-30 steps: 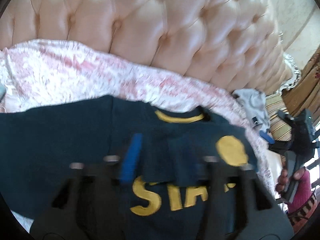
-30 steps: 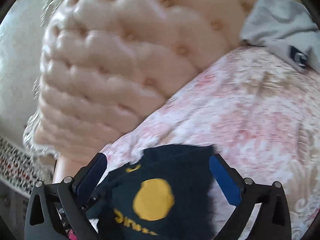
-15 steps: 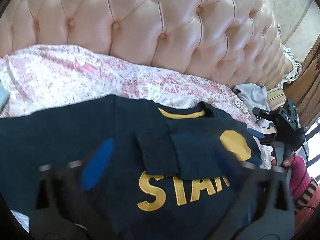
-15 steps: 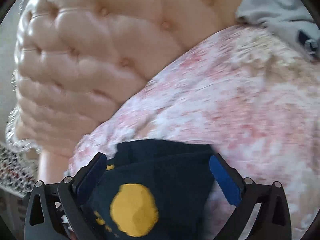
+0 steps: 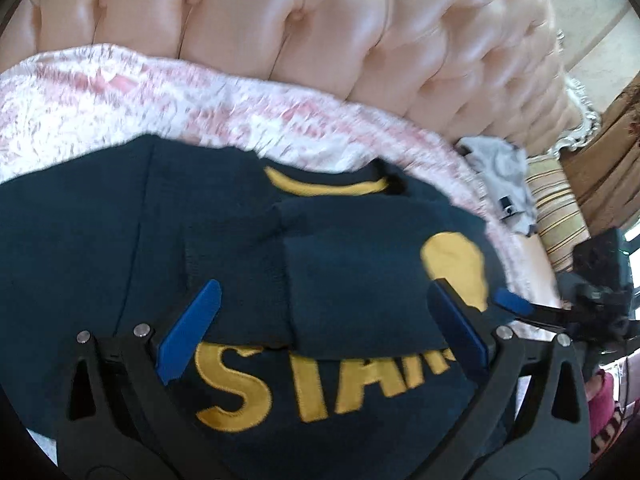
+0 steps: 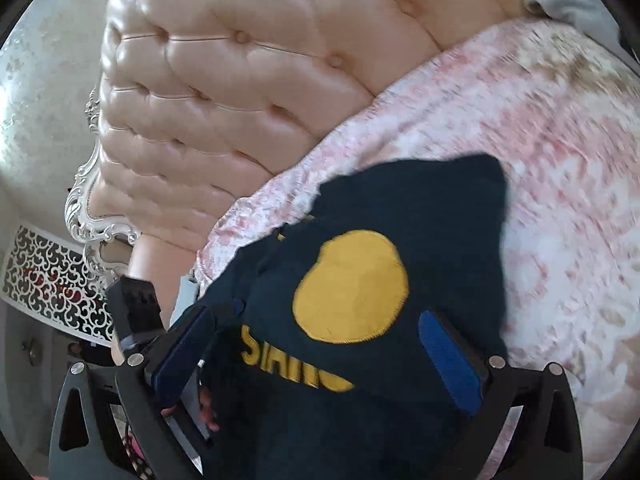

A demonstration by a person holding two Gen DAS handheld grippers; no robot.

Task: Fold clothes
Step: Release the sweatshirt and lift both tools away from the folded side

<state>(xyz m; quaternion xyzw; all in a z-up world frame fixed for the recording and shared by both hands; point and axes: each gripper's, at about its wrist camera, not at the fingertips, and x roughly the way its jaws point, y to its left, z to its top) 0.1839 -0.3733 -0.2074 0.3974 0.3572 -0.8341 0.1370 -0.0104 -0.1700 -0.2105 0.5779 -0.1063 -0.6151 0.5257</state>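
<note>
On the pink patterned bedspread (image 5: 100,96), below the tufted headboard (image 5: 320,28), the navy shirt (image 5: 100,240) lies flat with both sleeves folded across its chest. Above its yellow lettering, the left gripper (image 5: 324,320) has just spread wide and grips nothing. Further right, the right gripper (image 6: 316,356) also hangs wide open over the shirt's yellow circle (image 6: 352,284), empty.

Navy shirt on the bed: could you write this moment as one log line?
step: folding | navy shirt: flat on bed, sleeves folded in | left gripper: open above it | right gripper: open above it, nothing held
</note>
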